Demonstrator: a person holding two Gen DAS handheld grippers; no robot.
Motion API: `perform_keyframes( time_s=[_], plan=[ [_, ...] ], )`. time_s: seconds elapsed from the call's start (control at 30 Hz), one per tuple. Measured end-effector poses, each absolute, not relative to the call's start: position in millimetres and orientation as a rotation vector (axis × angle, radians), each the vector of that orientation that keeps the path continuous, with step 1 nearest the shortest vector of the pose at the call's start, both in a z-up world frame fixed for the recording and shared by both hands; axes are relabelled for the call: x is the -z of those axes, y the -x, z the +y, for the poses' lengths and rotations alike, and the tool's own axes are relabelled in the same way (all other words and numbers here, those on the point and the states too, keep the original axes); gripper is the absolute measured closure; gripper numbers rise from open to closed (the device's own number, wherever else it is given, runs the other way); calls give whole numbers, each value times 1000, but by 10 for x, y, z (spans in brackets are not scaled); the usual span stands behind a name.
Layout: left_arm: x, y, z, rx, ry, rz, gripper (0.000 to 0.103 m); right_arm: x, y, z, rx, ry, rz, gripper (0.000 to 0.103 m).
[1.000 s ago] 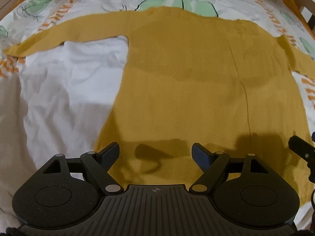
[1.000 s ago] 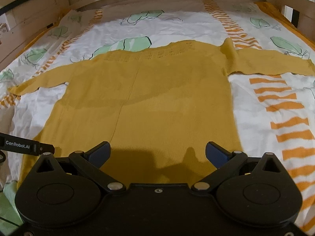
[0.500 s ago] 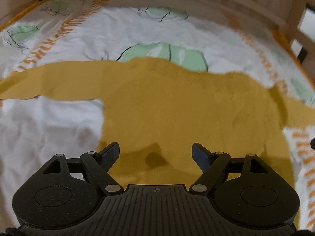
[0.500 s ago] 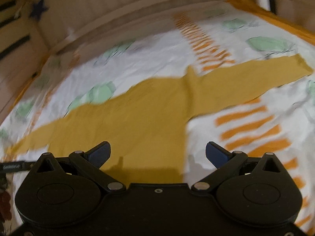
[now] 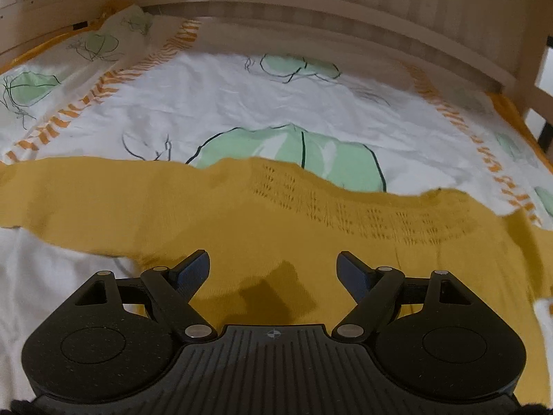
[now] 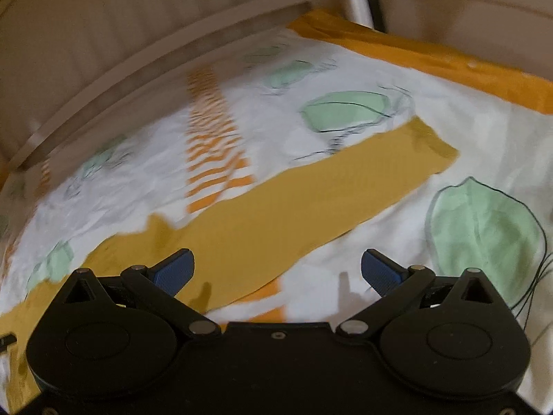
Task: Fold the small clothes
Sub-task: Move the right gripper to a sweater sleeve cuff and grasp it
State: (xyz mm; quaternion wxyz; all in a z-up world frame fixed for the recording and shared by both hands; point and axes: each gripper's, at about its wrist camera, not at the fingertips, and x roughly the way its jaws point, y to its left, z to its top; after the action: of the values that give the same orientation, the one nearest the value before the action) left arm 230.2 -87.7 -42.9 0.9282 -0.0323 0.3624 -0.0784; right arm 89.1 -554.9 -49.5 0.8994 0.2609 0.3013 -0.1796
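Observation:
A mustard-yellow knit sweater [image 5: 276,228] lies flat on the bed, back up, neckline at the far side with a band of openwork stitches. My left gripper [image 5: 273,269] hovers open above its upper body, near the left armpit, nothing between the fingers. One sleeve runs off to the left edge of that view. In the right wrist view the other sleeve [image 6: 311,204] stretches out to the upper right, its cuff [image 6: 432,145] lying flat. My right gripper [image 6: 276,269] stands open over the near end of this sleeve, holding nothing.
The sweater lies on a white sheet [image 5: 242,103] printed with green leaves and orange stripes. A wooden bed rail [image 5: 311,10] closes off the far side, and a rail [image 6: 138,52] runs behind the right sleeve too. An orange border [image 6: 432,58] edges the sheet.
Both grippers moved away from the hem towards the top of the sweater. The left view now shows the neckline, the right view swung over to the right sleeve. Both stayed open.

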Motion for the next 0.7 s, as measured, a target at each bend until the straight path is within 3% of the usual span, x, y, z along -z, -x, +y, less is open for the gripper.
perform_keyframes(
  time_s=[0.23,0.4,0.43,0.53,0.7],
  plan=[
    [749,-2470,-942,120,66,792,23,623,-1010,-6196,497,-579,600,1],
    [901,-2318,-1019,113,-22,685,17,676,-1073,-6570,608,-560,587,1],
    [911,-2310,-1034,113,-29,680,15,679,-1079,-6638,628,-560,583,2],
    [919,-2335,-1045,112,-33,689,8,676,-1121,-6818,670,-522,599,19],
    [955,-2335,-1092,104,-49,686,7,713,-1253,-7059,673,-463,634,20]
  ],
)
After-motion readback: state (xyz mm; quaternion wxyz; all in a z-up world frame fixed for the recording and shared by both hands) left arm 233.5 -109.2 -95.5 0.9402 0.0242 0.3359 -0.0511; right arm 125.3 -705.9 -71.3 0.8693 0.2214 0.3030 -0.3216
